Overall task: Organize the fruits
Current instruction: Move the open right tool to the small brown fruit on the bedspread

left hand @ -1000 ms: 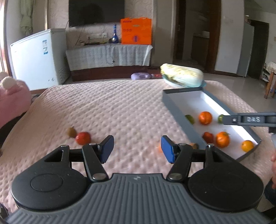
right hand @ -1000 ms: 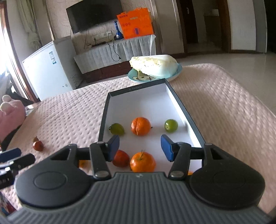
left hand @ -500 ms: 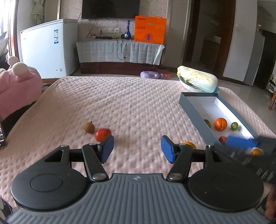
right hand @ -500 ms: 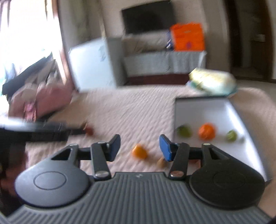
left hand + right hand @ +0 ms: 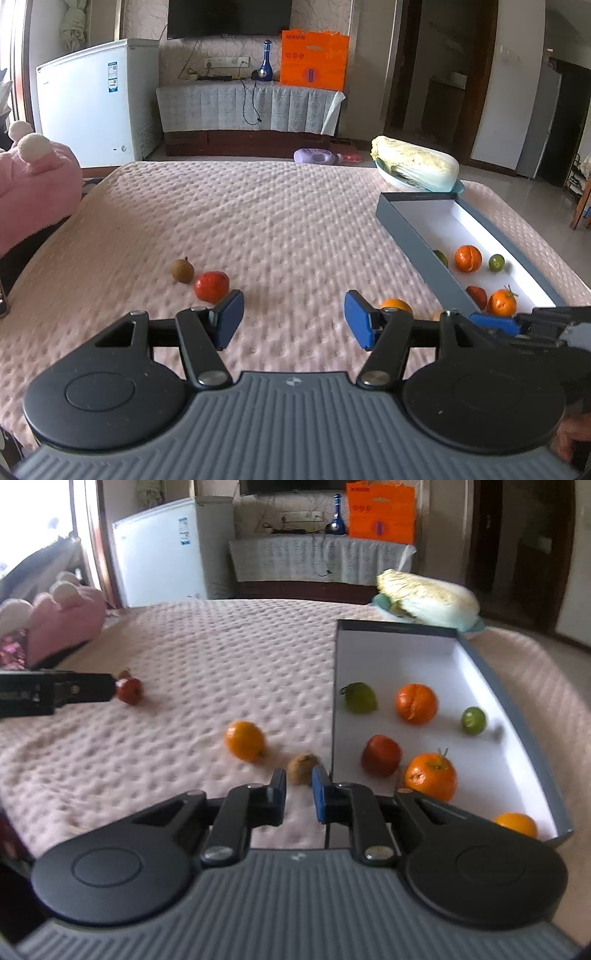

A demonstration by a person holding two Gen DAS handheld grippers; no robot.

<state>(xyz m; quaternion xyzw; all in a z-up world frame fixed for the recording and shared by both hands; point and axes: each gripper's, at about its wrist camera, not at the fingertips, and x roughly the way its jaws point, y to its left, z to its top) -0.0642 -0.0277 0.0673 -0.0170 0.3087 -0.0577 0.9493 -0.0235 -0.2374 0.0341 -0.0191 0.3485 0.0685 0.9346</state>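
**Four fruits loose on the bedspread, six in the box**

Four fruits lie outside the box on the pink quilted bedspread (image 5: 280, 229). A brown longan (image 5: 182, 270) and a red fruit (image 5: 211, 287) sit side by side, just beyond the left finger of the left gripper (image 5: 294, 320), whose blue pads stand spread with nothing between them. In the right wrist view that gripper's finger reaches in from the left edge, its tip at the red fruit.

An orange (image 5: 245, 740) and a small brown fruit (image 5: 303, 768) lie near the left wall of the grey box (image 5: 517, 716). The right gripper (image 5: 299, 792) has just been closing: its pads are now drawn close together with only a narrow gap, and nothing sits between them. The small brown fruit lies just beyond the fingertips, apart from them.

Inside the box, on its white floor, are a green fruit (image 5: 360, 698) against the left wall, a split-skinned orange (image 5: 416, 703), a small lime (image 5: 473, 720), a red fruit (image 5: 381, 755), a stemmed tangerine (image 5: 430, 776) beside it, and another orange (image 5: 516, 824) at the near corner, partly hidden by the gripper body.

Past the far end of the box a napa cabbage (image 5: 428, 600) rests on a light blue plate (image 5: 476, 626). A pink plush toy (image 5: 35, 188) lies at the bedspread's left edge.
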